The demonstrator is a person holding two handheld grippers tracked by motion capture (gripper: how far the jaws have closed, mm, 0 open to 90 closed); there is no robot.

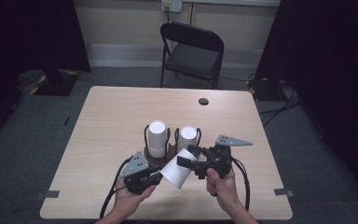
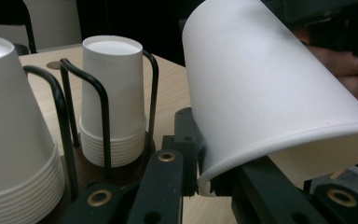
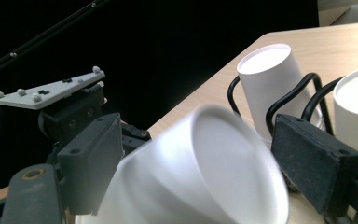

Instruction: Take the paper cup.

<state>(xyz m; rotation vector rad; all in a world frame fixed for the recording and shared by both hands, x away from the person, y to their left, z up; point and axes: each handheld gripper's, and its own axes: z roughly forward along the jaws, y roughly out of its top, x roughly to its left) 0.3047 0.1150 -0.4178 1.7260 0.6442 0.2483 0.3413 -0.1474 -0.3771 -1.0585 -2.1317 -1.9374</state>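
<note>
So far, one paper cup (image 1: 177, 170) is off the stacks, held tilted above the table's (image 1: 107, 116) near edge at 6 o'clock. Right gripper (image 1: 189, 156) clamps its narrow base end; left gripper (image 1: 160, 175) pinches the wide rim. Behind, at 12 o'clock, the wire rack (image 1: 171, 140) holds two upside-down cup stacks (image 1: 157, 139). My guess: separation done, placing remains.

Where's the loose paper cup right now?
In the high view the loose paper cup is tilted near the table's front edge, between the left gripper and right gripper, just before the cup rack.
</note>
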